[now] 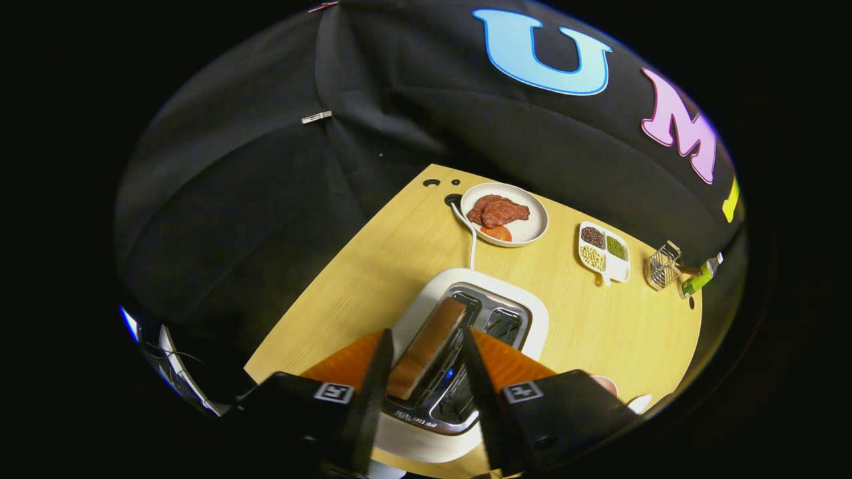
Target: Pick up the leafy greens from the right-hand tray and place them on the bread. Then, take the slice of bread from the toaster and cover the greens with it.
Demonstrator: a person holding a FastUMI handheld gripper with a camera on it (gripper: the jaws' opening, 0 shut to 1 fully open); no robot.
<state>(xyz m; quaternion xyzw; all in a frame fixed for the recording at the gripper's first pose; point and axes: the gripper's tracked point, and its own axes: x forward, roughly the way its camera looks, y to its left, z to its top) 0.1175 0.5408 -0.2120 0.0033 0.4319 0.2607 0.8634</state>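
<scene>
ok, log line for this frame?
phase: bread pickup | gripper: open, straddling bread slice | slice: in toaster slot

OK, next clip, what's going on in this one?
A hand-held gripper hangs over a white toaster on a wooden table, its open fingers either side of a bread slice sticking up out of one slot. They look close to the slice, but I cannot tell if they touch it. Beyond the toaster sit a plate of meat and a divided dish of beans.
</scene>
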